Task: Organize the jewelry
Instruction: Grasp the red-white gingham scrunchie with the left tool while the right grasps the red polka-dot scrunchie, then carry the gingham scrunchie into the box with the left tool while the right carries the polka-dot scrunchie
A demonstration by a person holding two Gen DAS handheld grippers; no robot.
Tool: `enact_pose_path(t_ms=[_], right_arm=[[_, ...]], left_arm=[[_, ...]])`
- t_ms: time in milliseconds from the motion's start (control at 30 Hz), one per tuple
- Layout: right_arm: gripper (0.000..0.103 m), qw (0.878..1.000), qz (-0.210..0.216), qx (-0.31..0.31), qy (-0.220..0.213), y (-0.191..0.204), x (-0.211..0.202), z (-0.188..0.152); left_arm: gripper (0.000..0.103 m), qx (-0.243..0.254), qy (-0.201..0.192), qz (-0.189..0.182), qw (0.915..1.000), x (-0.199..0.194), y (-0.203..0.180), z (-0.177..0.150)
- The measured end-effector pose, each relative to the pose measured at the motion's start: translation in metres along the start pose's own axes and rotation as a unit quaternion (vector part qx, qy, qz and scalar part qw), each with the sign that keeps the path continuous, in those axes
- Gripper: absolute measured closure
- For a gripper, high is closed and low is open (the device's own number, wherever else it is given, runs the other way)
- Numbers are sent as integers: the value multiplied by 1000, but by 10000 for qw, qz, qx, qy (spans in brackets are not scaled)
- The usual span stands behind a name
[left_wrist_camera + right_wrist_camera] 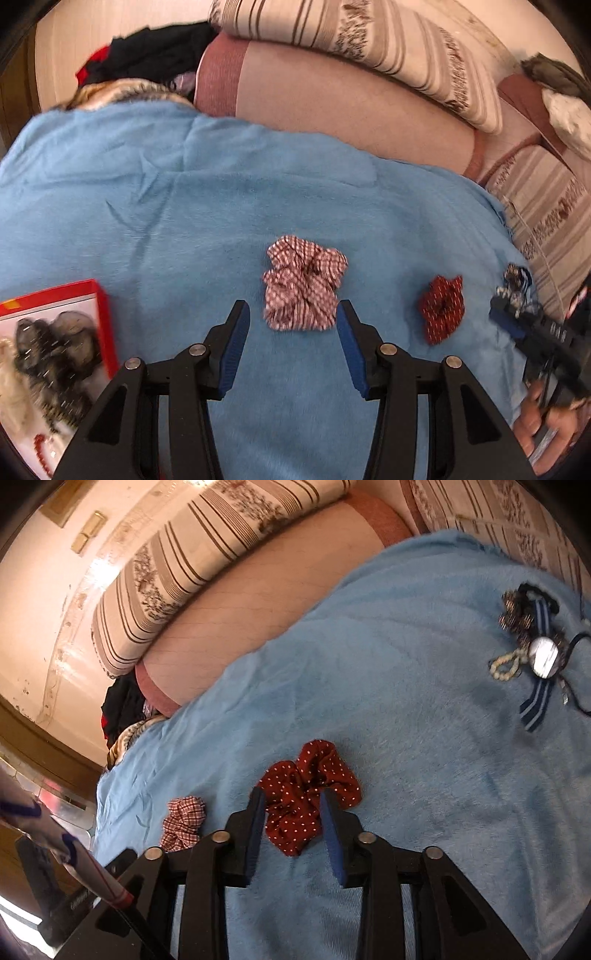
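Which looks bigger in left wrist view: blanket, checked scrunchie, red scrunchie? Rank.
1. Blanket, by far.
2. Checked scrunchie.
3. Red scrunchie.
The scrunchies lie at similar depth, but fisheye edge distortion makes their gap unsure.

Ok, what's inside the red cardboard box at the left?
The red cardboard box holds dark furry hair ties, something cream and red beads. The left gripper's arm covers its near corner; deeper contents are hidden.

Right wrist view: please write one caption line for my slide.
Open right gripper poised over a red polka-dot scrunchie on a blue blanket, checked scrunchie alongside.
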State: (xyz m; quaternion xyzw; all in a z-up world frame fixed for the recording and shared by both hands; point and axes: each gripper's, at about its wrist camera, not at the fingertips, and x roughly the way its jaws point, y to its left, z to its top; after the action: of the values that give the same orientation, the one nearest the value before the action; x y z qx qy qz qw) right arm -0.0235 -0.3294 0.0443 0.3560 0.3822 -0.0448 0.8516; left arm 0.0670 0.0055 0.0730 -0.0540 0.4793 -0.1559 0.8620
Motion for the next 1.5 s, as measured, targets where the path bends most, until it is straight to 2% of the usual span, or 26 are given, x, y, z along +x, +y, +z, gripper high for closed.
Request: enact_pose_path(t_ms=[133,367,500,633,667,700,733,767,800,967,1133,1500], right_arm=[[61,9994,49,225,250,-12,16,-1],[58,9975,216,408,536,-17,31,-1],[58,9976,53,361,591,-16,40,-3],[58,9968,-8,391,693,-15,55,-5],[60,9968,-54,337,720,-13,59,-6],[74,9969,-143,286,716,-12,62,-7],[84,9972,-199,249,679,-12,64,-8],[91,9972,-198,192,700,-11,64,-9],[92,9974,-221,144,666,-10,63,-9],[93,9985,-432,-345,62,7,33,-4],[93,9970,-285,-660,-279,24,11,-8],[93,9933,106,-1064,-449,58,-16,-31]], left_arm=[[55,-249,218,-14,9995,27,10,15],[55,-327,479,-66,9983,66,11,14],[55,-270,447,-21,9986,80,7,10],[55,-75,202,206,9996,85,-4,7],[55,-16,128,285,9995,85,-7,6],[57,53,69,388,9992,85,-11,5],[61,128,12,490,9987,84,-14,3],[83,204,-38,565,9982,83,-16,2],[96,263,-44,563,9981,83,-18,0],[95,255,-247,401,9986,65,-16,-6],[96,277,-537,332,9976,38,-19,-8],[95,444,-1063,335,9928,-26,-34,-37]])
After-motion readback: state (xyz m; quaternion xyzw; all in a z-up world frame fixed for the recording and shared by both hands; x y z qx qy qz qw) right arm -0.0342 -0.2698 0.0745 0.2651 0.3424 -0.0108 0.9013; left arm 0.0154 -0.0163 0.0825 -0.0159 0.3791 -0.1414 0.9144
